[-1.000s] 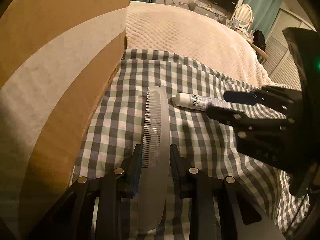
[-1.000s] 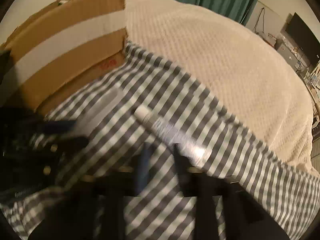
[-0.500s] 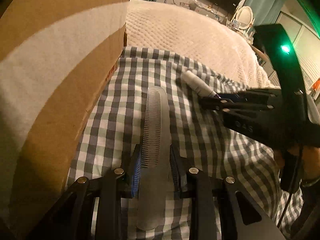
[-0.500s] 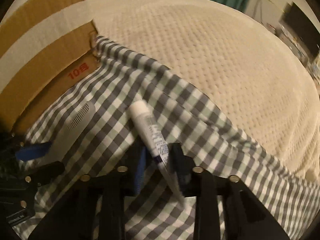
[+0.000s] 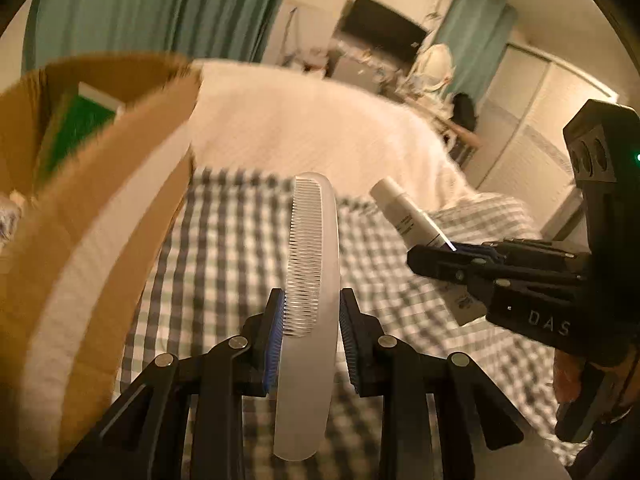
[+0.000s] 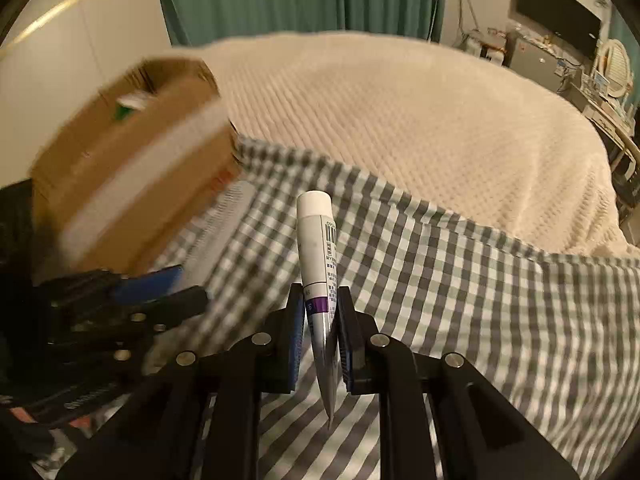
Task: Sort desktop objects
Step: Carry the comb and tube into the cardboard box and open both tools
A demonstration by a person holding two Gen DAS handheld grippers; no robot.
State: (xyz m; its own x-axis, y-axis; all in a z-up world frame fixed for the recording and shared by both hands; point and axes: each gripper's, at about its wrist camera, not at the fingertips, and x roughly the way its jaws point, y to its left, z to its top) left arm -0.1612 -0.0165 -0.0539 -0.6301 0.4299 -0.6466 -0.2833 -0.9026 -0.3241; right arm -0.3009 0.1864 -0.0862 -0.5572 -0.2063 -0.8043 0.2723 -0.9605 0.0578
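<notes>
The right tool [image 5: 448,250] (marked "DAS") clamps a barcoded tube [image 6: 318,256]; the left tool [image 5: 310,316] clamps a comb [image 5: 310,280] beside the cardboard box [image 5: 100,216].

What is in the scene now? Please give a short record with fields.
left gripper: shut on comb, raised above the cloth
right gripper: shut on tube, white cap pointing away
box: cardboard box, open top, left of the comb
surface: checked cloth over a cream bedspread
</notes>
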